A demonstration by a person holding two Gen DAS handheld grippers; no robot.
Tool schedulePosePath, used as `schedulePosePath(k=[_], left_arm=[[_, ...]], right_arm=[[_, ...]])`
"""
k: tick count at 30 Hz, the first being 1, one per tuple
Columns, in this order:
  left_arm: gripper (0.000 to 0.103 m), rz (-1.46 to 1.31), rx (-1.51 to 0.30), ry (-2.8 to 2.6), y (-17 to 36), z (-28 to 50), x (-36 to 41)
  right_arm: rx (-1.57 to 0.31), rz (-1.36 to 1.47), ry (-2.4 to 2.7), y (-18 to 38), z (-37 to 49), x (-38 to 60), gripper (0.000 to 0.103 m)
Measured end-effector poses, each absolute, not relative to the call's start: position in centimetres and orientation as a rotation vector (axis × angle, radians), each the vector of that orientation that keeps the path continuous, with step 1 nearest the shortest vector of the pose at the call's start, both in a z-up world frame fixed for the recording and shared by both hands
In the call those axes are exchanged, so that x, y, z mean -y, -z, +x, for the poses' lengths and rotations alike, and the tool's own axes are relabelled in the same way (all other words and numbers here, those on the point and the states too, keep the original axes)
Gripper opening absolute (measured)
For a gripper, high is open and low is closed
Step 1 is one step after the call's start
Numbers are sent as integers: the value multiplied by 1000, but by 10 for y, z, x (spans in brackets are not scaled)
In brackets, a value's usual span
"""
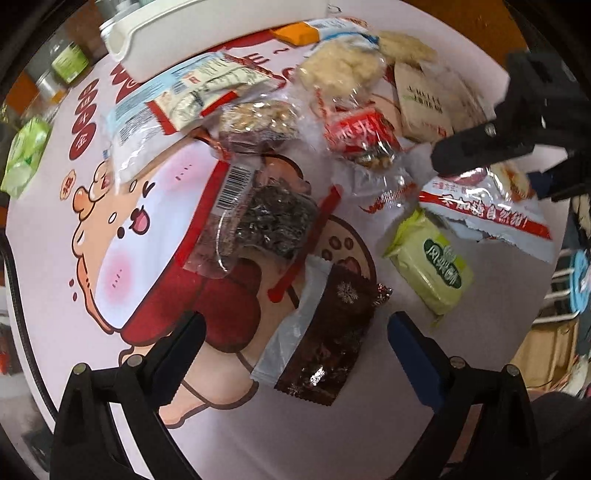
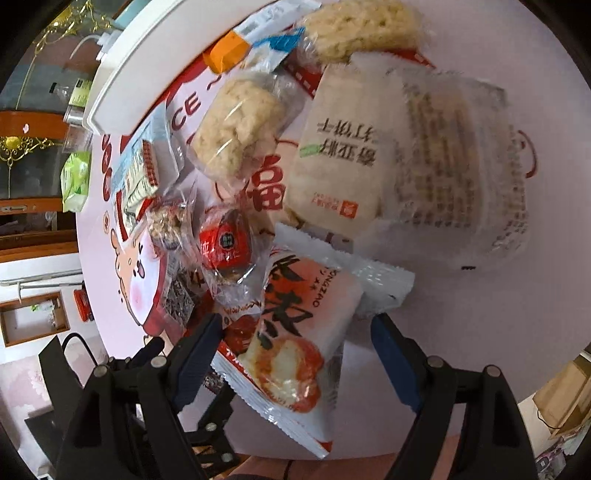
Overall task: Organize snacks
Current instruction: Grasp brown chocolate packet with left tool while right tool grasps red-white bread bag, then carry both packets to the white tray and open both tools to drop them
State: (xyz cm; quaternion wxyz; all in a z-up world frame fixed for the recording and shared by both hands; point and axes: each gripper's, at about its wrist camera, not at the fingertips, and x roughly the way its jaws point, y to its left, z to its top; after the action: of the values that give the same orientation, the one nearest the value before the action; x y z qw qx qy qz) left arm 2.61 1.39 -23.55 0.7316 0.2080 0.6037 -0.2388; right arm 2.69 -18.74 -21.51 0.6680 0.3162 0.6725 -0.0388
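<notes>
**Both grippers open over the snack pile**

Your left gripper (image 1: 295, 328) hung with its fingers apart, holding nothing, and the dark brown snowflake-print packet (image 1: 325, 332) lay flat on the counter (image 1: 332, 435) between them. Just beyond it sat the clear packet of dark seeds (image 1: 266, 221), with the green pastry packet (image 1: 432, 266) to its right. Your right gripper (image 2: 295, 332) also had its fingers spread, and the red-and-white jujube packet (image 2: 295, 332) lay in the gap between them; whether either finger touched it could not be told. Farther on lay the red wrapped candy (image 2: 225, 247), then the beige cracker packet (image 2: 340, 162) and the puffed rice cake (image 2: 236, 125) side by side. A second rice cake (image 2: 362, 26) sat past those. The white tray (image 1: 192, 33) stood at the counter's far edge.
</notes>
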Motion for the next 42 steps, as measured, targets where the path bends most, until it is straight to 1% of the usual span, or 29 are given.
schedulePosePath(k=[2,5,6,7,8,9,10,11,12,13,15,18,23,27,30,35,38,42], left_arm=[[97,482,-1333,519,240,24,-8],[88,483,-1350,527,244,19,-1],[83,471,-1357,535,243,18,0],[81,460,-1362,542,243,14,-2],[75,458,-1354,542,242,13,-1],[66,458,-1348,543,242,15,-2],[61,456,-1342,547,240,15,-2],[51,454,-1338,550,240,15,-2],[47,455,-1337,549,238,18,-3],[46,455,-1341,544,238,20,-1],[41,446,-1344,535,237,21,1],[39,392,-1378,539,229,22,-6],[38,353,-1354,538,208,26,-10],[38,296,-1298,536,166,34,-9],[38,260,-1195,533,119,49,-7],[38,230,-1010,497,33,96,-11],[38,236,-940,438,1,129,-5],[38,243,-888,372,-24,177,6]], right_arm=[[-1527,712,81,217,29,186,83],[-1531,711,76,217,30,184,83],[-1531,711,72,216,30,184,81],[-1532,716,64,217,30,183,80],[-1531,726,48,217,30,184,72],[-1532,735,31,217,30,182,67],[-1535,723,28,216,31,181,66],[-1532,709,27,215,31,181,65],[-1531,699,28,214,30,180,65],[-1531,686,25,213,30,179,64],[-1521,662,20,208,29,178,63],[-1493,621,-1,197,27,176,62],[-1438,555,-33,169,26,177,62],[-1366,504,-60,135,32,179,62],[-1281,418,-77,100,43,181,62],[-1106,205,-34,41,79,184,62],[-991,105,7,11,111,187,62],[-866,93,12,-6,160,198,62]])
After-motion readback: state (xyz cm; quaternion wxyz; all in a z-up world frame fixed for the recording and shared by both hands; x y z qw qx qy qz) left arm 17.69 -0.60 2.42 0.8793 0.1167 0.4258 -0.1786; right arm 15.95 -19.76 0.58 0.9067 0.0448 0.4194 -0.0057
